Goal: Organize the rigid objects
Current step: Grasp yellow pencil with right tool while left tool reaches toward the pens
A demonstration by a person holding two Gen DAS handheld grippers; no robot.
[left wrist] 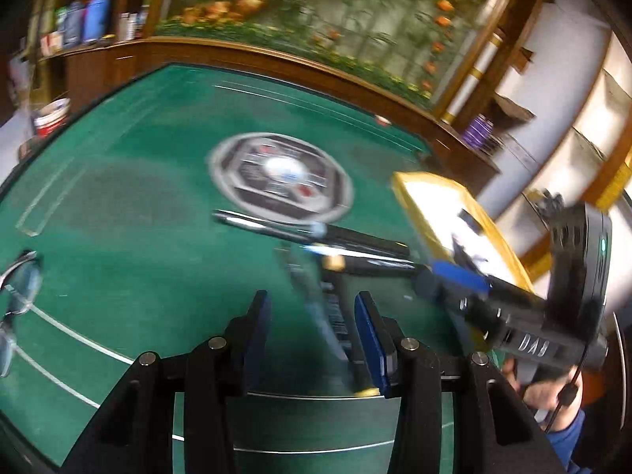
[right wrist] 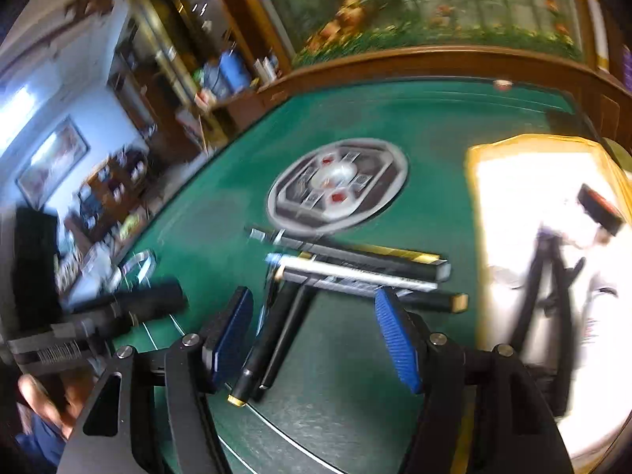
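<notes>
Pens (right wrist: 355,272) seen scattered on green table (right wrist: 395,118), tray (right wrist: 472,181) at three o'clock. Left gripper (left wrist: 312,328) fingers apart, nothing clamped; right gripper (right wrist: 316,335) likewise.

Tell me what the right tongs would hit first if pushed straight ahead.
Probably the pile of pens on the green table: it lies just beyond the open right tongs. Blur makes depth uncertain.

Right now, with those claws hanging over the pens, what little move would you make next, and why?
Probably lower the right gripper onto the black pen lying between its open fingers and close. Both grippers look empty, the pens lie loose on the green table, and the yellow-rimmed tray waits beside them. The blur makes this a guess.
</notes>
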